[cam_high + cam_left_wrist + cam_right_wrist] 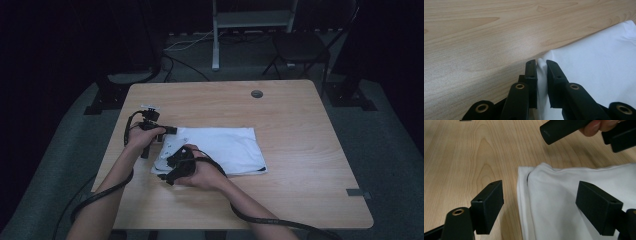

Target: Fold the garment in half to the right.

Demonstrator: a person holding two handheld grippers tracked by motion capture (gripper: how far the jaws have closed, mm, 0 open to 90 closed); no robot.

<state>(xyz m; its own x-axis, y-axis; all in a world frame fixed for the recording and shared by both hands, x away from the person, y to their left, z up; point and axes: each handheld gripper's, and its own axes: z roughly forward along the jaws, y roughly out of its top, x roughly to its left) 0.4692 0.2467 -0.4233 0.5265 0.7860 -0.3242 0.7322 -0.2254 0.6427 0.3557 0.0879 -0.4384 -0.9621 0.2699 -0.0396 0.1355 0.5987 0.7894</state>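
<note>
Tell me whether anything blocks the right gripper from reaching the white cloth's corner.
Nothing visible does. The right gripper hangs open over the white cloth, jaws either side of its corner. The left gripper, pinching the far edge, sits off to one side.

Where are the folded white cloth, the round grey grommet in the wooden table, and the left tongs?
Folded white cloth (227, 147): high view, its middle.
Round grey grommet (257, 93): high view, its centre.
Left tongs (542, 65): left gripper view, between their tips.
</note>
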